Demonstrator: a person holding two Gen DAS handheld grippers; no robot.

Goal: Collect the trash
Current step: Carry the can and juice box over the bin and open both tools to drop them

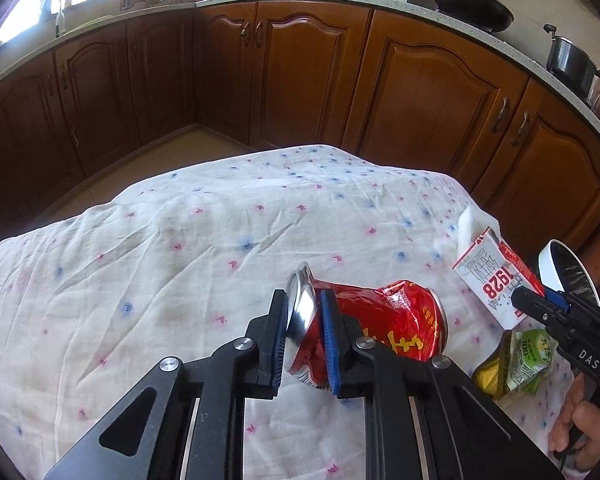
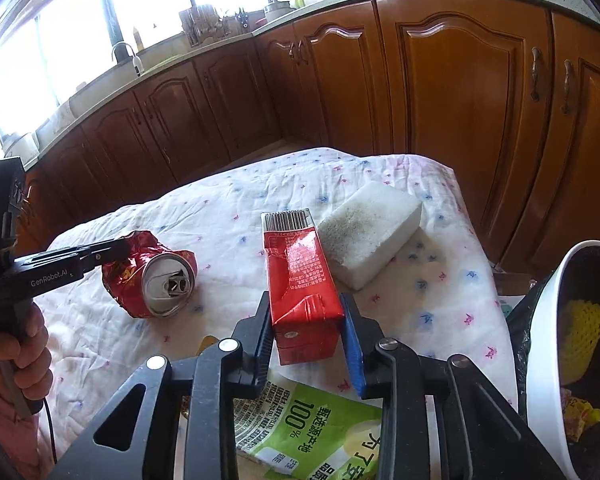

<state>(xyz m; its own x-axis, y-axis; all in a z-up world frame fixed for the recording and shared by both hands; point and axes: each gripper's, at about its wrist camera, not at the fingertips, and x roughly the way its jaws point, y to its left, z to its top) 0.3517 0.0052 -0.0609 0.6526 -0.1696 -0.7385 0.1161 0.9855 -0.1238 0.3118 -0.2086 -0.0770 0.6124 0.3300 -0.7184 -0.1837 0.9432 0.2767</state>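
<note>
At 3 o'clock of the table, the white bin (image 2: 548, 360) with a black liner held a yellow foam net (image 2: 582, 336) and a yellow wrapper scrap (image 2: 580, 416). Your left gripper (image 1: 304, 344) was clamped narrowly on the base end of the crushed red can (image 1: 384, 320), which lay on the flowered cloth (image 1: 180, 248). Your right gripper (image 2: 306, 344) was closed against both sides of the red carton (image 2: 300, 280), its far end toward 12 o'clock. A white foam block (image 2: 372, 232) sat just beside the carton at 1 o'clock. A green juice pouch (image 2: 312, 428) lay under the right gripper at 6 o'clock.
</note>
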